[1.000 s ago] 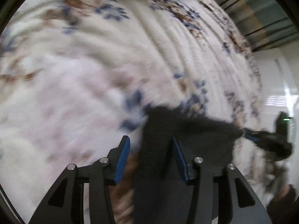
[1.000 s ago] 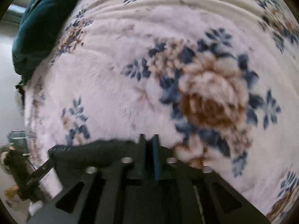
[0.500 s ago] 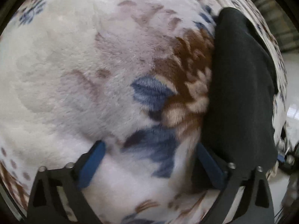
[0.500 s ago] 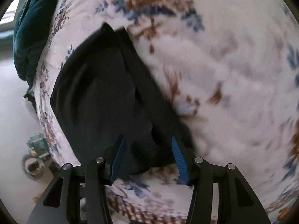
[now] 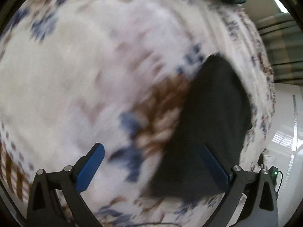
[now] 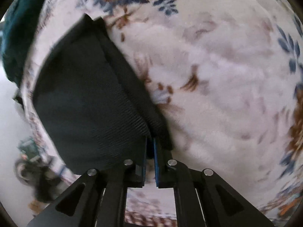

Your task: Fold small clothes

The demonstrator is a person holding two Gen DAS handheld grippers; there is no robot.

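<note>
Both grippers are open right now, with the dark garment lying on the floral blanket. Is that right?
Not quite. The left gripper is open, but the right gripper is shut on the near edge of the dark garment, as the right wrist view shows. The garment does lie on the floral blanket.

Nothing readable is showing anywhere. The dark garment [image 6: 90,102] is carrying no label or print, the flowered blanket [image 6: 217,75] is showing only its pattern, and the white panel [image 5: 286,113] at three o'clock is too blurred.
</note>
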